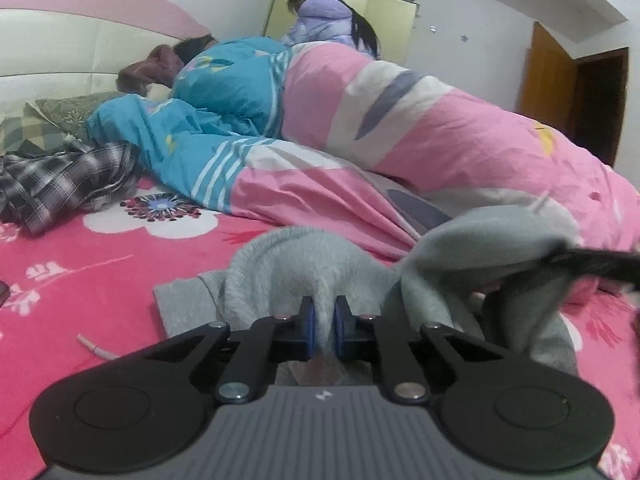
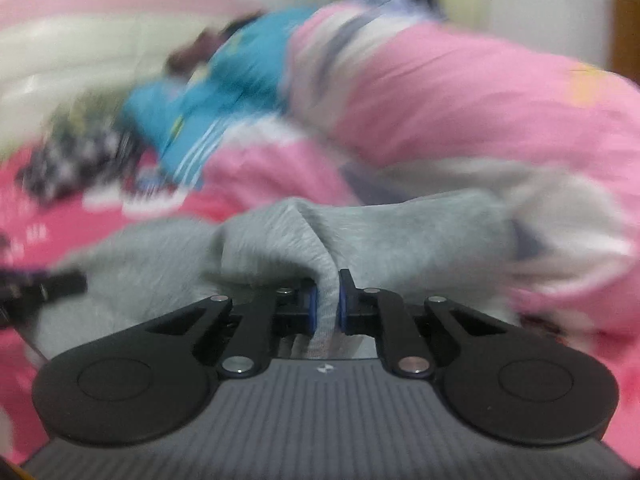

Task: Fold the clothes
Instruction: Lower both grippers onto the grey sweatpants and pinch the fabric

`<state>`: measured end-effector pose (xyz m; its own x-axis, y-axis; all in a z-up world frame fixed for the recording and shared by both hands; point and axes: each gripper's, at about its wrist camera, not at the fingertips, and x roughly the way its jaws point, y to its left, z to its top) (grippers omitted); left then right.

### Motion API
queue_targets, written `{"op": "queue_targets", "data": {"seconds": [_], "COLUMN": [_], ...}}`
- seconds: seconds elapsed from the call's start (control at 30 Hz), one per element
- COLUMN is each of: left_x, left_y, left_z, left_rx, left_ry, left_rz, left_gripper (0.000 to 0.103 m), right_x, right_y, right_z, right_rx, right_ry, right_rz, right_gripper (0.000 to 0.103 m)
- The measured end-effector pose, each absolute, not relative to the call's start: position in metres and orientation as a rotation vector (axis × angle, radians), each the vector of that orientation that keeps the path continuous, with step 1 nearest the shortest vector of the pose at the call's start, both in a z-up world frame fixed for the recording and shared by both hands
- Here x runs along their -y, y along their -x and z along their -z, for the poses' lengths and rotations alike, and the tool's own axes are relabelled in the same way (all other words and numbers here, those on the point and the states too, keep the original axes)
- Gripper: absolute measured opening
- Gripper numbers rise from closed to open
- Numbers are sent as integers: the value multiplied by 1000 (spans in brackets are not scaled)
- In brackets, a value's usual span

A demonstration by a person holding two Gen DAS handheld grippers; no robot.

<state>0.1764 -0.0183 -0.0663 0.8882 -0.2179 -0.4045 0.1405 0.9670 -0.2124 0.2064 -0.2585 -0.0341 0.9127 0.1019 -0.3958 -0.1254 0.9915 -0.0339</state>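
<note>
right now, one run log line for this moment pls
step: fold clothes | left gripper: shut on grey garment | right gripper: shut on grey garment | surface: pink floral bedsheet | nearby: plaid garment

Right wrist view motion-smeared, quilt (image 2: 440,92) and plaid cloth (image 2: 76,160) soft; sleeper's head (image 1: 192,46) mostly buried under quilt; dark blurred arm (image 1: 600,264) cut by right edge; grey garment (image 1: 288,264) partly behind gripper body.

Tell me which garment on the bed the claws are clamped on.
The grey sweatshirt, pinched by both the left claw and right claw. The plaid garment lies untouched, far left beside the pillows.
</note>
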Motion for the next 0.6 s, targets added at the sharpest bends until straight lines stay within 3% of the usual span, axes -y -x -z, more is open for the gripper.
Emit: {"op": "queue_targets", "data": {"seconds": [0.27,0.47,0.57,0.6], "left_x": [4,-9,-21,-25], "left_y": [-109,-68,-71,-73], "left_z": [57,63,69,69], "left_rx": [-404,-449,-546,-553], "left_ry": [147,65,145,166], "left_rz": [227,235,261,258], "left_gripper": [2,0,6,14], "right_x": [368,408,410,408], "right_y": [-20,99,115,119], "right_z": [6,49,85,90], "right_rx": [-307,-374,-508,-540], "right_ry": [-202,-352,-397,-394], "right_rz": [135,304,311,307], "right_gripper": [8,7,10,18]}}
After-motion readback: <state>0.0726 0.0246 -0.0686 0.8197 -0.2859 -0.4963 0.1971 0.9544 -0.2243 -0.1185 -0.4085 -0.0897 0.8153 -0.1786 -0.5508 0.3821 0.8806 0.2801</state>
